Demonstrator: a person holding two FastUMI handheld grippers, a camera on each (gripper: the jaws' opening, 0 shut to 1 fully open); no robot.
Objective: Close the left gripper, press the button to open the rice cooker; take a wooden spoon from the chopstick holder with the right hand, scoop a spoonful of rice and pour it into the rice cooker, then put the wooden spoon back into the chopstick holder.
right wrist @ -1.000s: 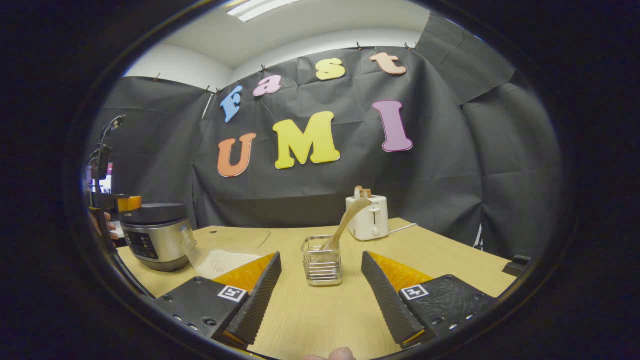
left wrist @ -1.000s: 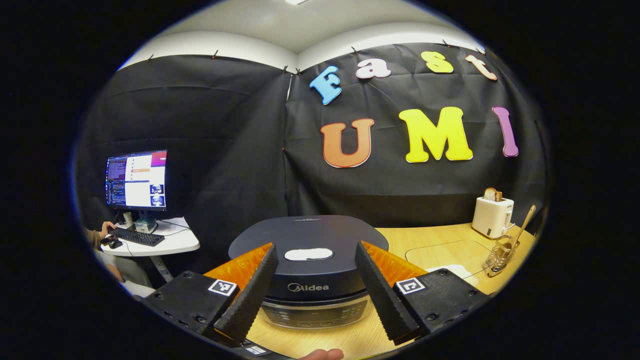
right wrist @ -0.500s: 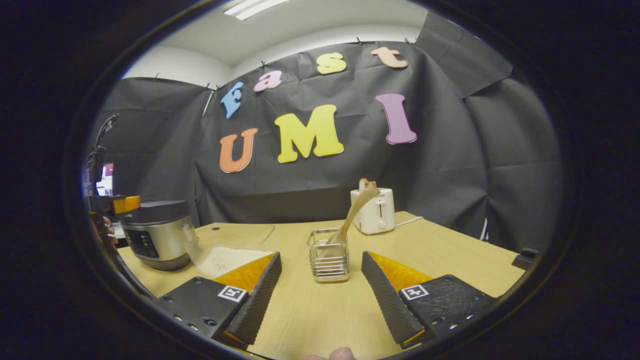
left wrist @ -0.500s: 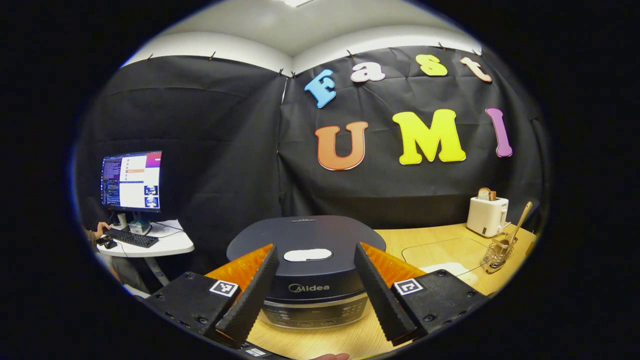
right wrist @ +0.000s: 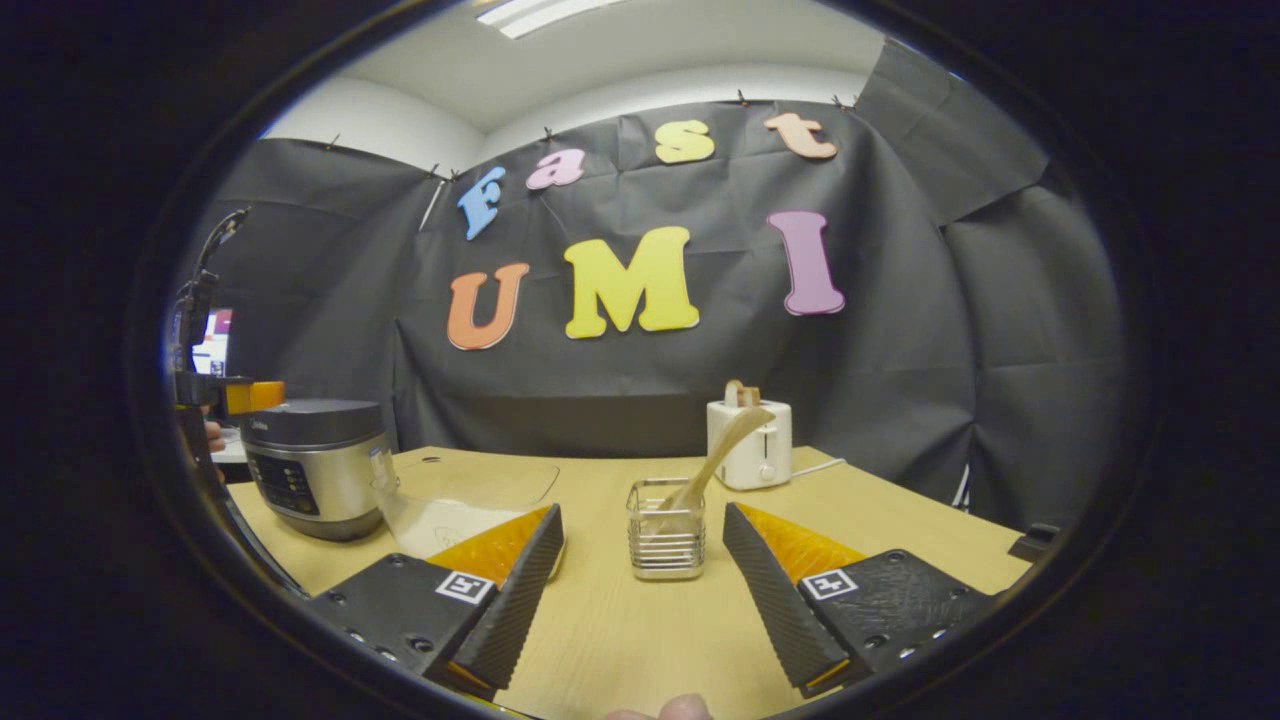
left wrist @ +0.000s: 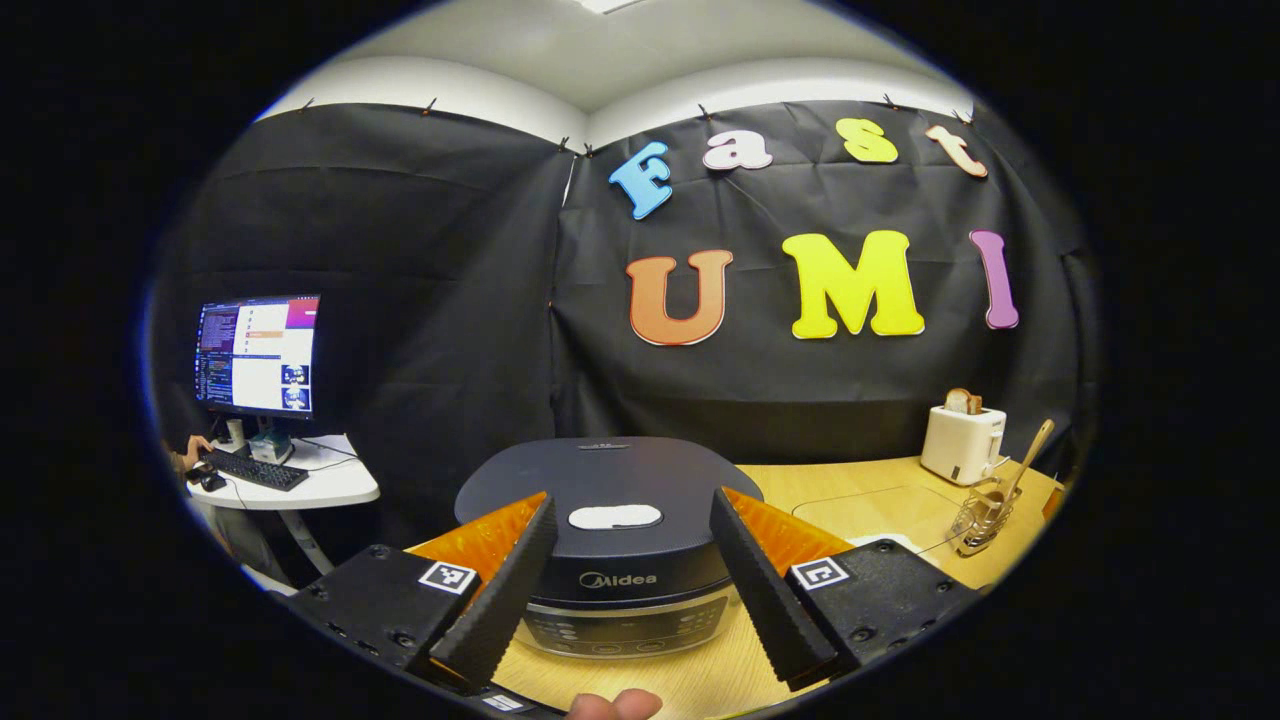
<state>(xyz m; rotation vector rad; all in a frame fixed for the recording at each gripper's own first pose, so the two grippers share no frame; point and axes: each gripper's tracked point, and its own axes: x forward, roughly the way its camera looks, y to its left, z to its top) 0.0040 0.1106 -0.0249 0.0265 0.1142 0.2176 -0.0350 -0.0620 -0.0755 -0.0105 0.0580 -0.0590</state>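
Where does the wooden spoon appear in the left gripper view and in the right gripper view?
Left gripper view: wooden spoon at the far right edge, leaning in the chopstick holder.
Right gripper view: wooden spoon near the centre, in the chopstick holder, ahead between the open fingers.
Shared landmark: the white toaster just behind it.

rice cooker [left wrist: 612, 540] front partly behind left gripper [left wrist: 640, 655] fingers

Lab booth: black cloth wall [left wrist: 420, 300] (pinned up), monitor [left wrist: 258, 355], keyboard desk [left wrist: 330, 485].
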